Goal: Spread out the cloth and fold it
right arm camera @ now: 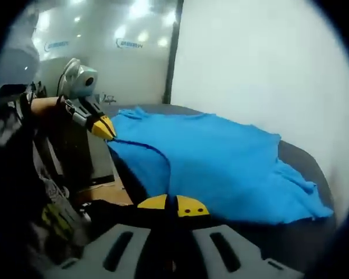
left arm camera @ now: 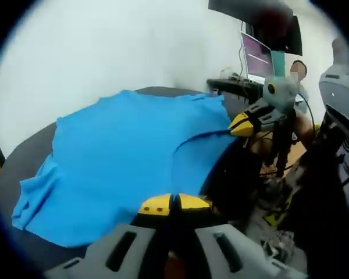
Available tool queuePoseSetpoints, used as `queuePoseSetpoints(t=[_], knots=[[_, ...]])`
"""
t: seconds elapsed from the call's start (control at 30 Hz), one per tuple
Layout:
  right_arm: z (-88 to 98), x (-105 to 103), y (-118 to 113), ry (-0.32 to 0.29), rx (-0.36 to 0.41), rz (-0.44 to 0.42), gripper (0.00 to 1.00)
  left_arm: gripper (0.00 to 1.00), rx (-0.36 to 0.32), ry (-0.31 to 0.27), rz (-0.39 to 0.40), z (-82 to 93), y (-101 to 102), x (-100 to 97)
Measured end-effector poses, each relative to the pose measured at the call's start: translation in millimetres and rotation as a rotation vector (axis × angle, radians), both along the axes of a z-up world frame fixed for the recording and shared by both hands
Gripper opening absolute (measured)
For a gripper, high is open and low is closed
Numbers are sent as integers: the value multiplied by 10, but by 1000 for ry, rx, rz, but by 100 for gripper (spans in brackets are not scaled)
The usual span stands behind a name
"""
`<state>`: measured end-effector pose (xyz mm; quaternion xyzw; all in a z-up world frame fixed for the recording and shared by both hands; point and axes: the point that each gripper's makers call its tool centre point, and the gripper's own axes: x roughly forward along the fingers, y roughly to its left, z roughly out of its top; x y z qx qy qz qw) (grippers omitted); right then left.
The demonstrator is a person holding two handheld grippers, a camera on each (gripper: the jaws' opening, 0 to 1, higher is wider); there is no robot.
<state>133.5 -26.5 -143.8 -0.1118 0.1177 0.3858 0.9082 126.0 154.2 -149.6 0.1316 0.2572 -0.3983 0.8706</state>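
Pinching the near hem of the blue cloth (left arm camera: 122, 168), the left gripper (left arm camera: 173, 203) and right gripper (right arm camera: 174, 204) each have yellow tips pressed together on it, the cloth lying spread across a dark table (right arm camera: 296, 154) by a white wall (right arm camera: 267, 70).

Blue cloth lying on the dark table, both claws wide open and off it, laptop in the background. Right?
Not quite. Both claws are shut on the blue cloth, which does lie on the dark table: the left claw in the left gripper view, the right claw in the right gripper view. The laptop is there.
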Motion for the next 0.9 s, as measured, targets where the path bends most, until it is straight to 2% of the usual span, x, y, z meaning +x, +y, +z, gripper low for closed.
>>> queuePoseSetpoints(t=[0.07, 0.13, 0.2, 0.27, 0.3, 0.37, 0.4, 0.43, 0.47, 0.5, 0.53, 0.57, 0.6, 0.63, 0.67, 0.7, 0.77, 0.8, 0.83, 0.87, 0.9], knots=[[25, -6, -15, -1, 34, 9, 3, 6, -36, -7, 10, 29, -2, 40], [100, -29, -48, -3, 72, 21, 10, 7, -139, 13, 31, 159, -15, 80], [263, -3, -112, -36, 138, 10, 13, 8, -240, -6, 56, 380, 24, 184], [376, 86, -231, -60, 182, -44, 14, 8, -331, -28, 95, 584, 97, 334], [443, 231, -397, -82, 208, -137, 16, 9, -367, -26, 120, 647, 141, 411], [461, 326, -517, -84, 234, -209, 17, 10, -439, -6, 175, 704, 237, 556], [467, 384, -594, -66, 276, -261, 17, 10, -471, 4, 201, 709, 288, 600], [493, 392, -615, -54, 329, -270, 17, 10, -523, 15, 227, 722, 366, 656], [539, 391, -614, -50, 398, -261, 18, 11, -594, 41, 269, 756, 492, 711], [592, 376, -603, -34, 486, -243, 18, 11, -705, 53, 333, 849, 714, 799], [647, 369, -596, -6, 586, -229, 18, 11, -765, 50, 378, 913, 877, 852], [710, 369, -582, 7, 666, -204, 17, 11, -890, 29, 471, 1044, 1227, 950], [777, 376, -557, 2, 716, -169, 17, 11, -958, 6, 541, 1100, 1509, 1007], [841, 390, -519, -7, 748, -138, 17, 11, -968, -32, 603, 1092, 1765, 1040], [887, 413, -475, -25, 749, -108, 17, 13, -903, -75, 659, 1005, 2003, 1061], [914, 449, -431, -44, 723, -90, 16, 18, -831, -88, 727, 866, 2211, 1061], [972, 543, -353, -97, 658, -72, 16, 25, -749, -130, 807, 678, 2548, 1059], [997, 603, -332, -124, 621, -70, 16, 26, -734, -109, 863, 568, 2679, 1039], [1022, 667, -320, -147, 595, -74, 16, 27, -702, -79, 871, 462, 2737, 1006], [1045, 726, -307, -165, 578, -77, 16, 31, -643, -81, 875, 378, 2787, 985], [1069, 778, -289, -171, 573, -77, 16, 43, -571, -118, 876, 326, 2855, 988]])
